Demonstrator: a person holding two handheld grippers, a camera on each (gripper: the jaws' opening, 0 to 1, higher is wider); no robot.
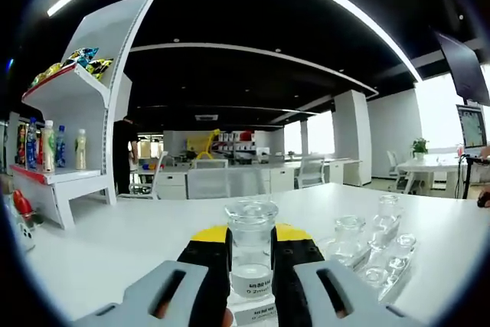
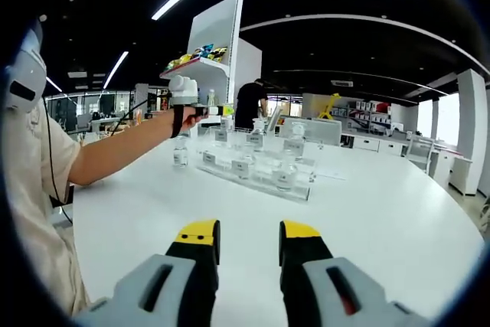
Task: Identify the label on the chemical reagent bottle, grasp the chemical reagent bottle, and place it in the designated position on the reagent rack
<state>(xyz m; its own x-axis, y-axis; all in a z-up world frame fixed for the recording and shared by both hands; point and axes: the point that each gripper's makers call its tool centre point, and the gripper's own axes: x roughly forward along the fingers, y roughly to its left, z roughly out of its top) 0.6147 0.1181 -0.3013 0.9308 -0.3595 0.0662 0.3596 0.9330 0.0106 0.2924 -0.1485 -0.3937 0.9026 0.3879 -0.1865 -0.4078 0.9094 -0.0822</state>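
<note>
1. Nearest thing in the left gripper view: the left gripper has its yellow-tipped jaws closed snug on the reagent bottle, a clear glass one with a wide stopper and a white label facing the camera. The print on it is too small for me to read, tbh.

2. In the right gripper view, the right gripper hangs over bare white table with its jaws parted and nothing between them.

3. Just past the held bottle, off to the right in the left gripper view, sits a row of more clear bottles on the tabletop.

4. From the right gripper view you can see the reagent rack, a clear tray with small labelled slots and several bottles in it. The person's outstretched arm holds the left gripper up near the rack's far left end, and the held bottle itself is too small to pick out there.

5. My take on the step: match the bottle's label to the slot tag before lowering, keep the bottle upright, come straight down into the slot, and only let go once the base is fully seated.

6. Far back there's a white shelf unit with drinks and snack bags, and office desks beyond it.
</note>
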